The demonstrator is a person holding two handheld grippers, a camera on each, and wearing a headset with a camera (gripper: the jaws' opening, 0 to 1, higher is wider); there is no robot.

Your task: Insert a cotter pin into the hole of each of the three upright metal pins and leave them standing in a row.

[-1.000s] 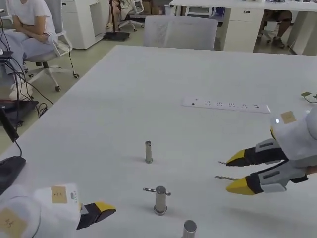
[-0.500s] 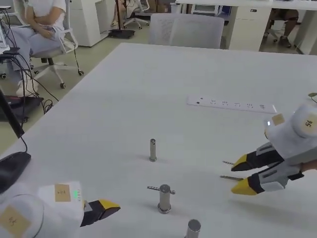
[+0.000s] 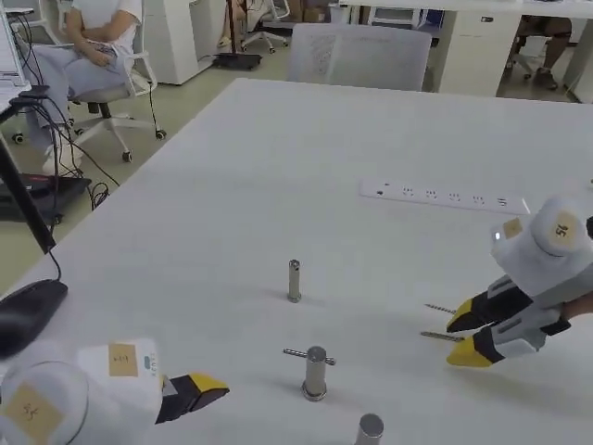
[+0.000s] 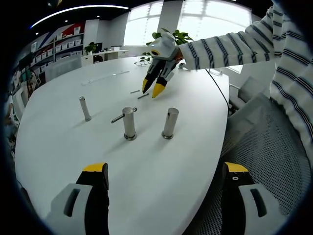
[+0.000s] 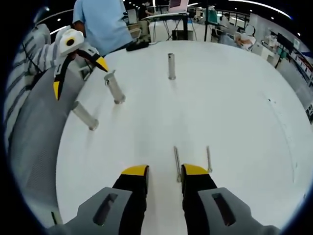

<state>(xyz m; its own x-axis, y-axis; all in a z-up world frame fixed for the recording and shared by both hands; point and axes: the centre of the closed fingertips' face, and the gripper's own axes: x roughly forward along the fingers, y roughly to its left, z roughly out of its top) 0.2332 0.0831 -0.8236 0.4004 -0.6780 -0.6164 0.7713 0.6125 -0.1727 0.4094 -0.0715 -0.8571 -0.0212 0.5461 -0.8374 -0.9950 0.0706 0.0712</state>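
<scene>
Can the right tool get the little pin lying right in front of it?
Probably yes. The right tool is open, and the nearer cotter pin lies on the bare table just by its tips, nothing between them.

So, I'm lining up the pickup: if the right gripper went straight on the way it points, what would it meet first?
Probably the nearer cotter pin, lying on the table just beyond the right gripper, close to one jaw tip; depth is hard to judge.
</scene>
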